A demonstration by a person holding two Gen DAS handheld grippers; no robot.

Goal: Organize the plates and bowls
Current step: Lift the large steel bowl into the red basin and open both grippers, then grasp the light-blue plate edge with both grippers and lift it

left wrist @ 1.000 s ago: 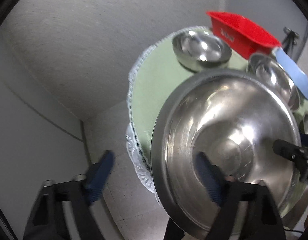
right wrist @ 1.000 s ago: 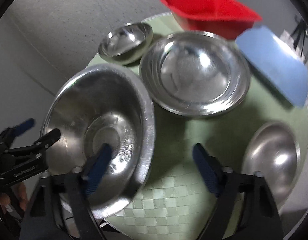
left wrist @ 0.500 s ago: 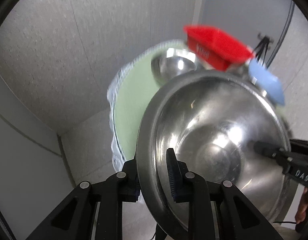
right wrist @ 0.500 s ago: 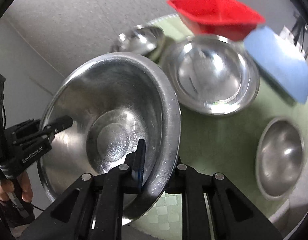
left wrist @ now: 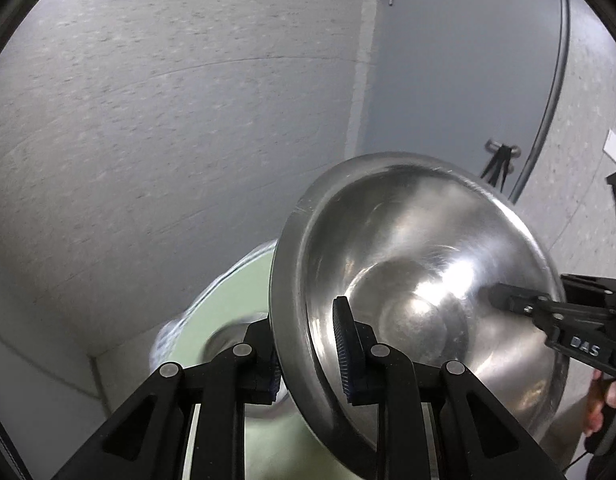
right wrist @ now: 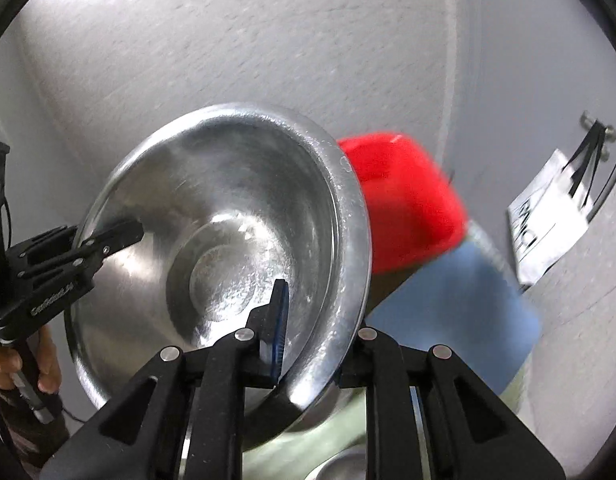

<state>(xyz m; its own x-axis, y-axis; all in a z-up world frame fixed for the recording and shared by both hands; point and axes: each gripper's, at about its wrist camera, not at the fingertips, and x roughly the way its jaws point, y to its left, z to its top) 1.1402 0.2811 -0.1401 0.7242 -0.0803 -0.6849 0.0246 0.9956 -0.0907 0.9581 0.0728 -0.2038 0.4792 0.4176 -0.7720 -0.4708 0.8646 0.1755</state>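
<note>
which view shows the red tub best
The right wrist view: the red tub shows behind the big steel bowl, blurred, with the bowl's rim covering its left edge. The left wrist view shows none of it; the bowl fills that side.

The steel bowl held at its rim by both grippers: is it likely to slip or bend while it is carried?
The bowl is polished and tilted, so it could slip. The left gripper and right gripper pinch opposite rims, which probably steadies it. It shows no bending, so likely stiff.

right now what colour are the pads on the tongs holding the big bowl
Blue pads, on black tongs, clamped on the steel bowl's rim; clearest in the right wrist view.
</note>
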